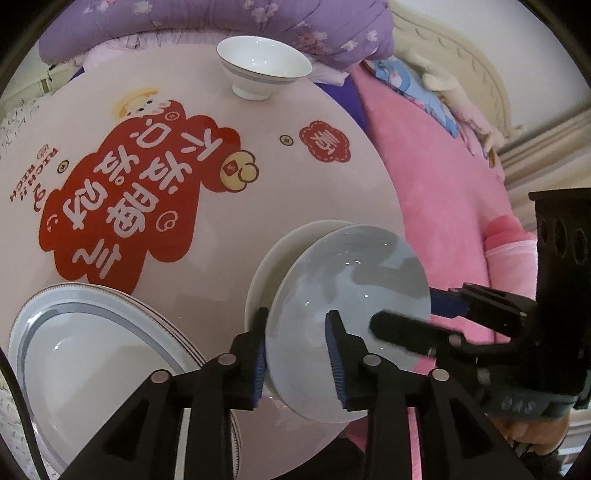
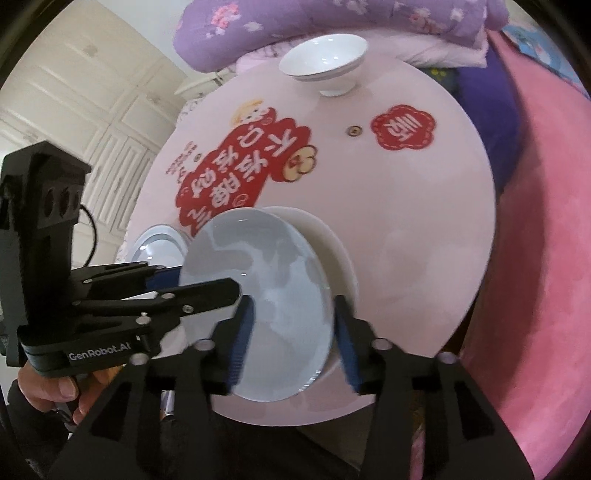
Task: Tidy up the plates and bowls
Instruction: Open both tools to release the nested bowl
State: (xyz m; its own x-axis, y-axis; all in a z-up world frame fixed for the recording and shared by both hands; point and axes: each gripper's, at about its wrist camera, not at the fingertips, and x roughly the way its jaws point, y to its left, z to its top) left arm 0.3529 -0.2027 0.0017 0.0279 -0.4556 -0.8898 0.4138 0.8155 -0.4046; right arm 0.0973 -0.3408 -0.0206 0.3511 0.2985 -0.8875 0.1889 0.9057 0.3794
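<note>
A pale blue-grey plate is tilted above a white plate that lies on the round pink table. My left gripper straddles the blue-grey plate's left rim, with the jaws not pressed shut on it. My right gripper straddles the same plate at its right rim, jaws apart; the white plate lies under it. Each gripper shows in the other's view: the right one and the left one. A white bowl with a grey band stands at the table's far edge.
A stack of grey-rimmed plates sits at the table's near left, also in the right wrist view. A red printed design covers the table's middle. Purple bedding lies behind the table and a pink blanket to its right.
</note>
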